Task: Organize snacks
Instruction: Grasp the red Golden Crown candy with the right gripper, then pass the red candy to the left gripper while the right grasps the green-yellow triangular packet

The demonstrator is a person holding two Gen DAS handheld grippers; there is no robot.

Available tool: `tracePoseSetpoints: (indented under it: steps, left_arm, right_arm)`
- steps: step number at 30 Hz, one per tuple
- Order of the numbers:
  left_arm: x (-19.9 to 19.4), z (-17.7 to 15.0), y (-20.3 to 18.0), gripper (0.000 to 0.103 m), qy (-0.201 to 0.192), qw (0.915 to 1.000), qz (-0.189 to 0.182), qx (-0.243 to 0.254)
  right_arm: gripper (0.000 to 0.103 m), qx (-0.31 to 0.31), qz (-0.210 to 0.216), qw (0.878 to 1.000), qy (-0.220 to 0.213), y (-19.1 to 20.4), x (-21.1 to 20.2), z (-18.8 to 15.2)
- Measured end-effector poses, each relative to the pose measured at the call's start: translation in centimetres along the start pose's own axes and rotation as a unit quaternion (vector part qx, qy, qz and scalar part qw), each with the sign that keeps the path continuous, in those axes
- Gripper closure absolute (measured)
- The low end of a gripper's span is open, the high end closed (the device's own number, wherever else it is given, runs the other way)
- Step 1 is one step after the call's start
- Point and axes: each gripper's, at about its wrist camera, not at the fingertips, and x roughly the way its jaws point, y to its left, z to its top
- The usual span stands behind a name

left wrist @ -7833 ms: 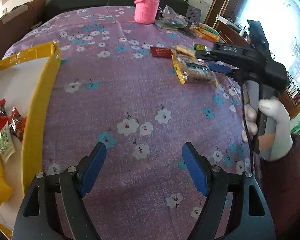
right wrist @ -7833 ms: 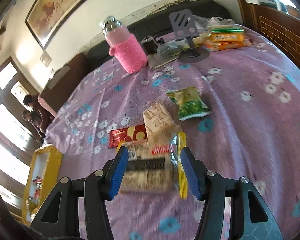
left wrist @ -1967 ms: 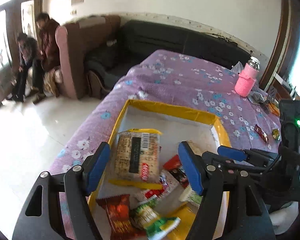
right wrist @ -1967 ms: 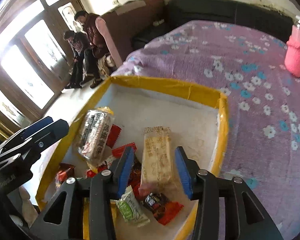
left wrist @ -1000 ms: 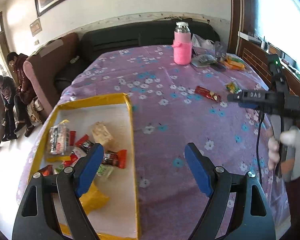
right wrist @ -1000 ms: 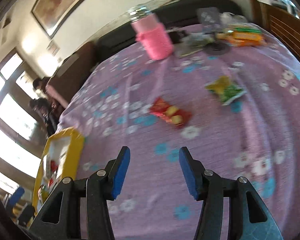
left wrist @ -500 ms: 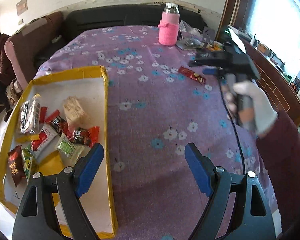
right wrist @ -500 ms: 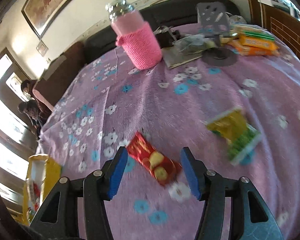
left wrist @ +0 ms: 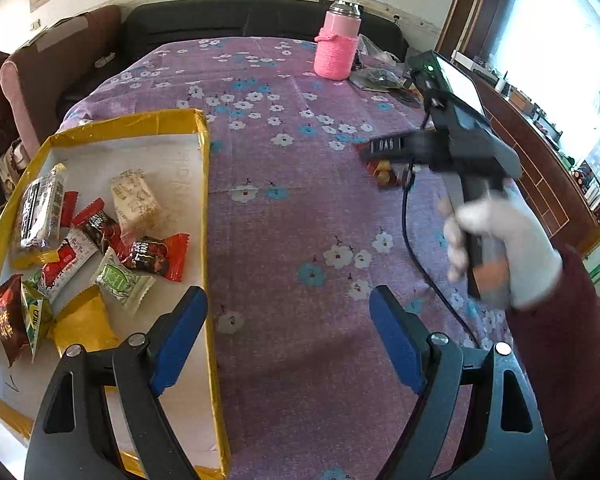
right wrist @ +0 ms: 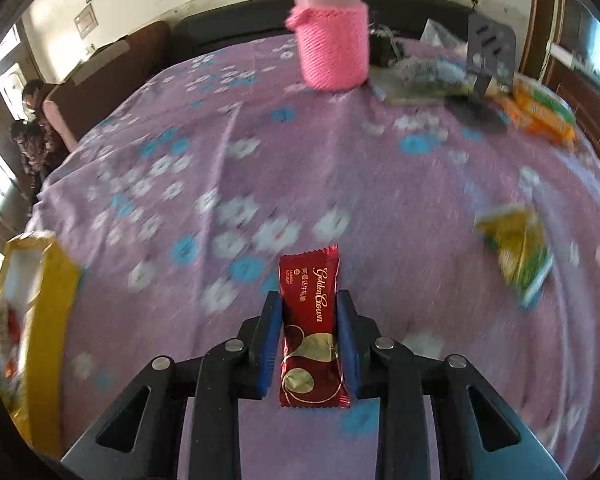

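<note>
A red "Golden Crown" snack bar (right wrist: 310, 328) lies on the purple flowered tablecloth, lengthwise between my right gripper's (right wrist: 309, 296) blue pads. The jaws are closing and both pads touch the wrapper's sides. From the left wrist view the right gripper (left wrist: 370, 152) points down at the red bar (left wrist: 384, 172), held by a white-gloved hand (left wrist: 500, 240). My left gripper (left wrist: 288, 300) hangs open and holds nothing, over the cloth beside the yellow-rimmed box (left wrist: 205, 208). Several wrapped snacks (left wrist: 132, 200) lie in that box. A green-and-yellow snack pack (right wrist: 516, 252) lies right of the red bar.
A pink-sleeved bottle (left wrist: 337, 54) stands at the table's far side, with a phone stand (right wrist: 490, 52), orange packets (right wrist: 544, 116) and clutter to its right. The yellow box (right wrist: 48, 280) lies at the table's left edge. A sofa and seated people are beyond.
My right gripper came down over the red bar and its jaws narrowed from wide apart to touching the wrapper. The left gripper dipped a little and stayed open.
</note>
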Motion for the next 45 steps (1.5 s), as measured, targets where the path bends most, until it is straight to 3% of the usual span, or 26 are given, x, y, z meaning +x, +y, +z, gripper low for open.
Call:
tracePoseSetpoints:
  steps: [2,4,6,8,10,11,13,16,23,27,30,33,41,45]
  left_arm:
    - [-0.1,0.0,-0.1,0.019,0.001,1.0,-0.002,0.0]
    - [-0.2,-0.1,-0.1,0.019,0.001,1.0,-0.006,0.0]
    - [-0.3,-0.1,-0.2,0.019,0.0,0.9999,-0.01,-0.001]
    - [-0.4,-0.2,-0.1,0.019,0.0,0.9999,-0.015,-0.003]
    - [-0.3,-0.2,-0.3,0.019,0.002,0.9997,-0.022,-0.004]
    - [-0.2,-0.2,-0.4,0.019,0.004,0.9997,-0.025,-0.004]
    - [0.0,-0.1,-0.7,0.019,0.008,0.9994,-0.032,-0.002]
    - [0.3,0.0,-1.4,0.019,0.015,0.9992,-0.038,0.002]
    - [0.8,0.2,-2.0,0.019,0.03,0.9981,-0.053,-0.004]
    - [1.1,0.1,-2.0,0.019,0.036,0.9979,-0.053,-0.01]
    - [1.2,0.0,-2.2,0.019,0.038,0.9977,-0.055,-0.012]
    - [1.3,-0.2,-2.1,0.019,0.04,0.9973,-0.059,-0.014]
    - [1.8,-0.1,-1.2,0.019,0.042,0.9964,-0.063,-0.039]
    - [1.8,0.1,-1.3,0.019,0.039,0.9971,-0.054,-0.036]
  right_arm:
    - [0.071,-0.006,0.037,0.999,0.019,0.8,-0.7,-1.5]
    - [0.071,-0.013,0.1,0.994,0.04,1.3,-1.7,-2.6]
    - [0.069,-0.006,0.129,0.991,0.029,0.3,-3.4,-2.7]
    - [0.058,0.026,0.094,0.995,-0.035,-2.8,-5.7,-1.5]
    - [0.029,0.08,0.041,0.991,-0.098,-7.0,-7.3,-0.2]
    - [0.027,0.104,0.018,0.987,-0.119,-8.9,-7.7,0.3]
    - [0.027,0.135,-0.012,0.983,-0.127,-12.6,-7.3,1.4]
    - [0.027,0.128,-0.036,0.985,-0.108,-14.7,-5.2,2.6]
    - [0.028,0.066,-0.063,0.995,-0.048,-13.1,0.9,3.6]
    - [0.043,0.036,-0.108,0.992,-0.059,-11.5,0.6,3.1]
    - [0.049,0.046,-0.1,0.992,-0.066,-11.5,-0.4,2.3]
    - [0.049,0.057,-0.079,0.992,-0.073,-11.4,-2.0,0.9]
    - [0.049,0.072,0.054,0.994,-0.059,-8.4,-6.4,-4.8]
    - [0.047,0.034,0.035,0.996,-0.074,-5.9,-6.7,-6.7]
